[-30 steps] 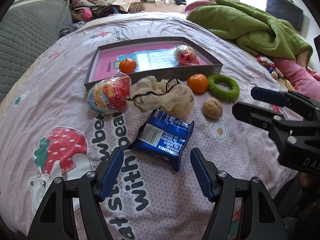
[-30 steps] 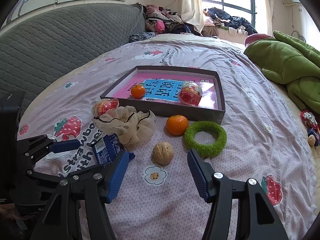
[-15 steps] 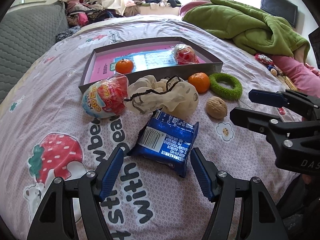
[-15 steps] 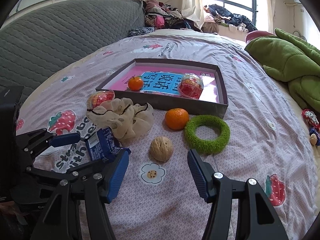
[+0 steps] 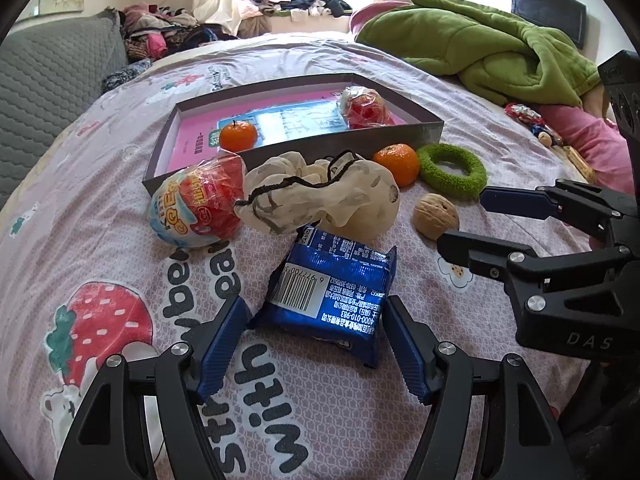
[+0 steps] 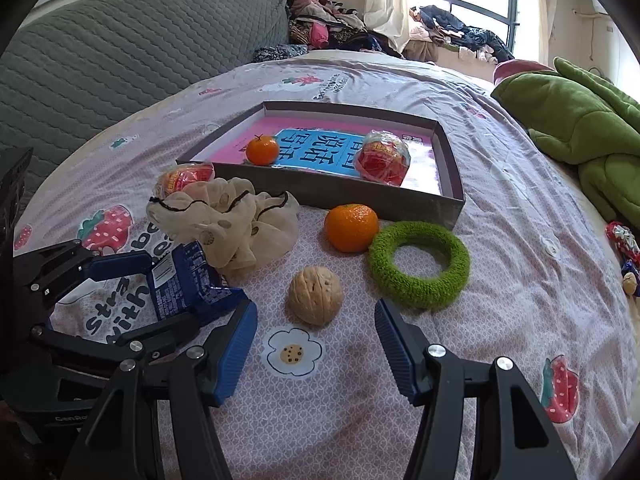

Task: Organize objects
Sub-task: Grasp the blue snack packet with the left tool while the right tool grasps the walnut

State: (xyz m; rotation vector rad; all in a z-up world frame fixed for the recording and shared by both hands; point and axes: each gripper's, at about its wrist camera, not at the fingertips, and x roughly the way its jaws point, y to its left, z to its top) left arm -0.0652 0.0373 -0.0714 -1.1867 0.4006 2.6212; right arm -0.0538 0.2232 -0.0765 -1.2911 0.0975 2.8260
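On the bedspread [image 5: 100,240], blue snack packet [image 5: 332,292] between parted left gripper [image 5: 316,340] pads, untouched, walnut [image 6: 316,294] just ahead of spread-open right gripper [image 6: 316,344], bare sheet around walnut, box [image 6: 360,196] beyond.

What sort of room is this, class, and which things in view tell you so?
Most likely a lived-in bedroom: the objects lie on a bed's strawberry-print sheet, a quilted grey headboard stands behind it, and a rumpled green blanket and piled clothes lie around.
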